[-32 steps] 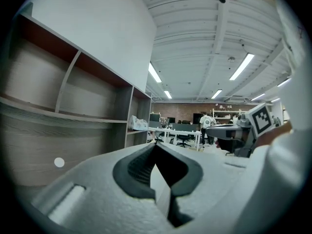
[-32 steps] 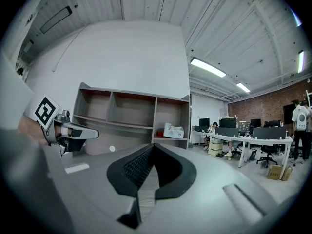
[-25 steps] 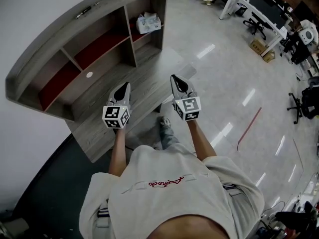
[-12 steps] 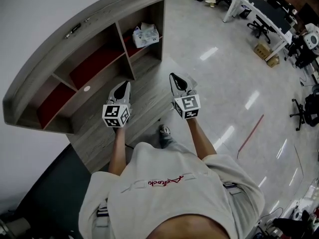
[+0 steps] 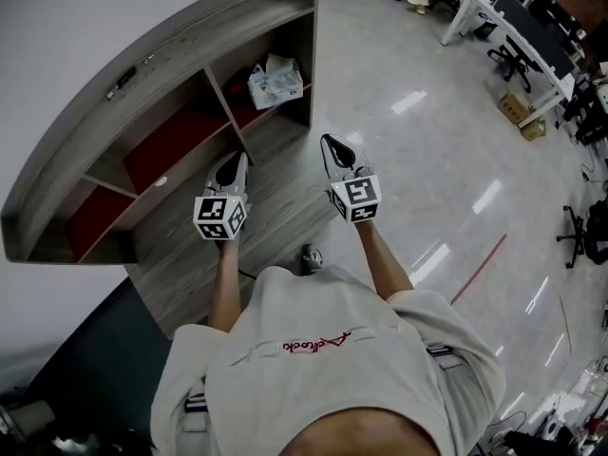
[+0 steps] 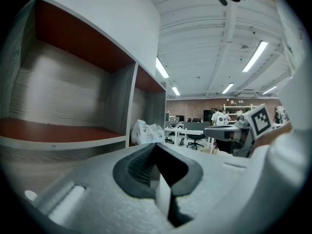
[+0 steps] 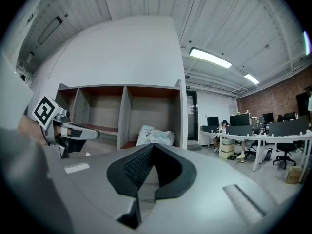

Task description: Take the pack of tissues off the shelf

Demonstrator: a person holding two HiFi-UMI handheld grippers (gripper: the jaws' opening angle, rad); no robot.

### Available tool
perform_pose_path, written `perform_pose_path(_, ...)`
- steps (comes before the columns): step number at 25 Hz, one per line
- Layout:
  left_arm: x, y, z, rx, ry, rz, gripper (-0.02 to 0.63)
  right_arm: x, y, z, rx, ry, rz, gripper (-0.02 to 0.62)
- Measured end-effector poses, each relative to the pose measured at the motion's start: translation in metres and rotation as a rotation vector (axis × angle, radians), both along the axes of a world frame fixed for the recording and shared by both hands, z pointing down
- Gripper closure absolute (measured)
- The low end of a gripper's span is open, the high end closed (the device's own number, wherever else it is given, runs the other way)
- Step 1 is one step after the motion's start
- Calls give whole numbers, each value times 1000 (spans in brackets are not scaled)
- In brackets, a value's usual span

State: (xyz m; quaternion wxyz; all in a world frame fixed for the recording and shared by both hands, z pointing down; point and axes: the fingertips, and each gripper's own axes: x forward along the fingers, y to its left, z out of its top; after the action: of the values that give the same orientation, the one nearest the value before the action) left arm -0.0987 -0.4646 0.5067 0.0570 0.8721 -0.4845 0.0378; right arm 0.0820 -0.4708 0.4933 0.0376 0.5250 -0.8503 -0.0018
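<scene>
The pack of tissues point(image 5: 275, 81) is a white crinkled bag lying in the right-hand lower compartment of a grey wooden shelf unit point(image 5: 142, 46) with red-brown boards. It also shows ahead of each gripper: tissues point(image 6: 148, 132), tissues point(image 7: 155, 135). My left gripper point(image 5: 237, 158) and right gripper point(image 5: 329, 142) are held side by side over the desk top point(image 5: 275, 193), both pointing at the shelf and well short of the pack. Each is shut with nothing between its jaws: left gripper point(image 6: 155, 145), right gripper point(image 7: 152, 146).
The shelf's other compartments look bare; a small white disc point(image 5: 161, 180) lies on the desk. To the right is a shiny floor with a red line point(image 5: 480, 269), and office desks and chairs point(image 5: 499, 17) stand beyond. The person's foot point(image 5: 311, 257) shows below the desk edge.
Both grippers and the person have moved forward toward the shelf. The tissue pack now sits nearer in the head view. The jaws stay shut.
</scene>
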Motion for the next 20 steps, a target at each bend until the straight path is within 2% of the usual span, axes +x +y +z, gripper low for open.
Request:
perform_pose_path(8,12,-34,12,-13,-14,-38,607,9,-44,16,-25,-9,-44,588)
perform_pose_path(13,9,-40,25,-42,-10,-56,607,0,-54,33,-66,-10,-66,588)
perform_pose_path(20,6,-48,39,-67,3,-26,606,-9,-62,51,-104,-10,-43,588)
